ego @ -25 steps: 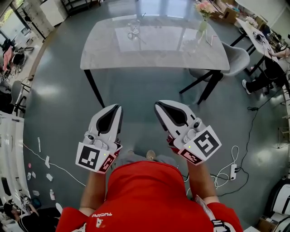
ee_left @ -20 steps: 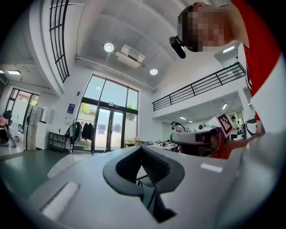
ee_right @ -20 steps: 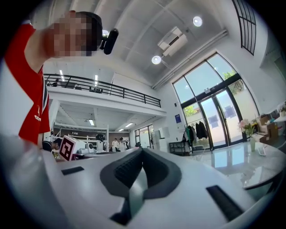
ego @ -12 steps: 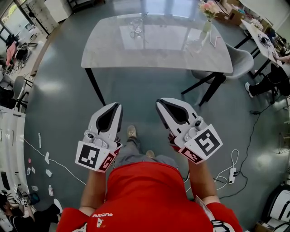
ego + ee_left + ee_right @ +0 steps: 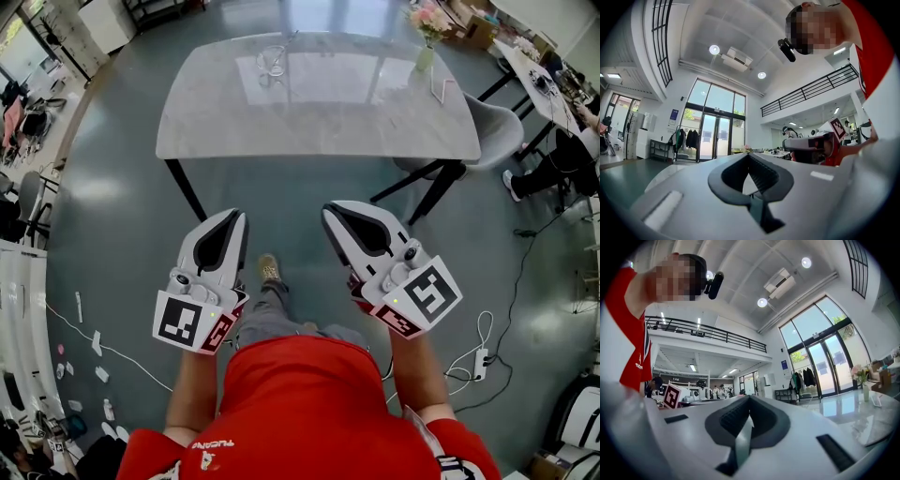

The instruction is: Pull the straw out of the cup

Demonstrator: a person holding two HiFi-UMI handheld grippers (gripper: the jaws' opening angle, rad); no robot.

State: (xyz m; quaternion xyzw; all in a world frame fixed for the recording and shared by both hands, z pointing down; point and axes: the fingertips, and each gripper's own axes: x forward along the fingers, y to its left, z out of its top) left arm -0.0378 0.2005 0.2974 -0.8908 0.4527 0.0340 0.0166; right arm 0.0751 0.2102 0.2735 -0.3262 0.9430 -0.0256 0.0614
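Since a second ago the person in the red shirt has stepped nearer the grey stone-topped bench on black legs. Its near edge now sits lower in the head view, and one tan shoe has come forward on the grey-green floor between the two white tongs. Both tongs are carried level in front of the body, well short of the bench. The left tongs are clenched tip to tip with nothing between the black pads, and the right tongs are clenched the same way and just as empty, as each gripper view shows. One clear glass cup stands on the far left part of the bench top, well apart from both tongs. A thin line slanting up to the right from its rim appears to be the one straw, though it is too fine to be sure. At the far right corner stand one slim vase of pink flowers and, just beside it, one small white card stand. One grey chair is tucked at the bench's right end.
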